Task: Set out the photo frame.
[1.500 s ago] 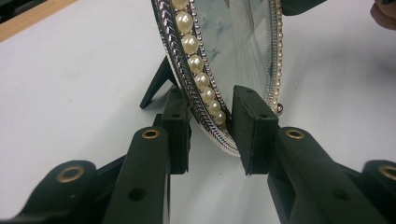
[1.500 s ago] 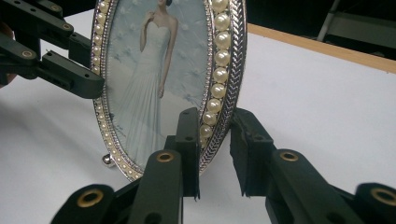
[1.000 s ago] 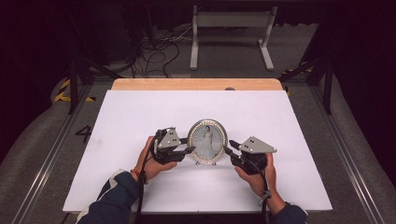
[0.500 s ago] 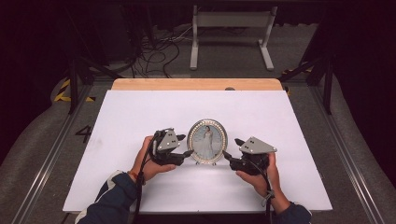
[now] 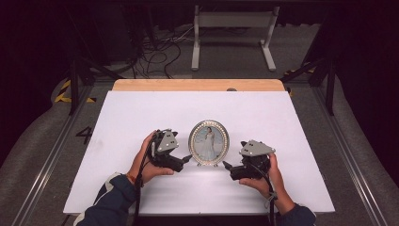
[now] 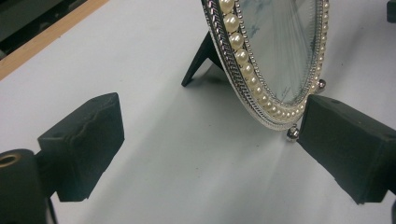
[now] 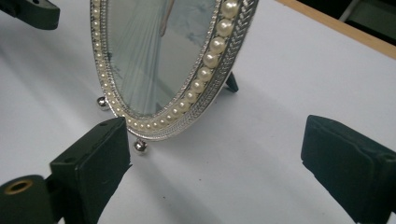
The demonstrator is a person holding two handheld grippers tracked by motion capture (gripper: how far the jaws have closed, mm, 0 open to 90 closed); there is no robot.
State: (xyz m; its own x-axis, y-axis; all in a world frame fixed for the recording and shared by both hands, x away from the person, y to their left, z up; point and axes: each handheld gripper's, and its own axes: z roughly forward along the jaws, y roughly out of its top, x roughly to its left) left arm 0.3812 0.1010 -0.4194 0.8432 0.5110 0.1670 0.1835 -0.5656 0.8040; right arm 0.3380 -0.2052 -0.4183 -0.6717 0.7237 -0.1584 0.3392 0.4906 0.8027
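Note:
An oval silver picture frame (image 5: 208, 142) rimmed with pearls stands upright on the white table (image 5: 141, 113), propped on a black back leg (image 6: 201, 58). My left gripper (image 5: 187, 159) sits at its lower left, my right gripper (image 5: 227, 165) at its lower right. Both pairs of jaws have just been opening. In the left gripper view the frame (image 6: 280, 46) has its bottom rim by the right-hand jaw of the left gripper (image 6: 210, 135), with the other jaw far off. In the right gripper view the frame (image 7: 154, 46) ends just above the left-hand jaw of the right gripper (image 7: 215, 144). Neither gripper clamps it.
A wooden strip (image 5: 197, 84) runs along the table's far edge. Beyond it on the floor lie cables (image 5: 160, 47) and a white metal stand (image 5: 233, 33). Metal rails flank the table on both sides.
Both grippers' jaws have spread apart and let go of the frame's lower rim. The frame stays standing and the hands have kept their places.

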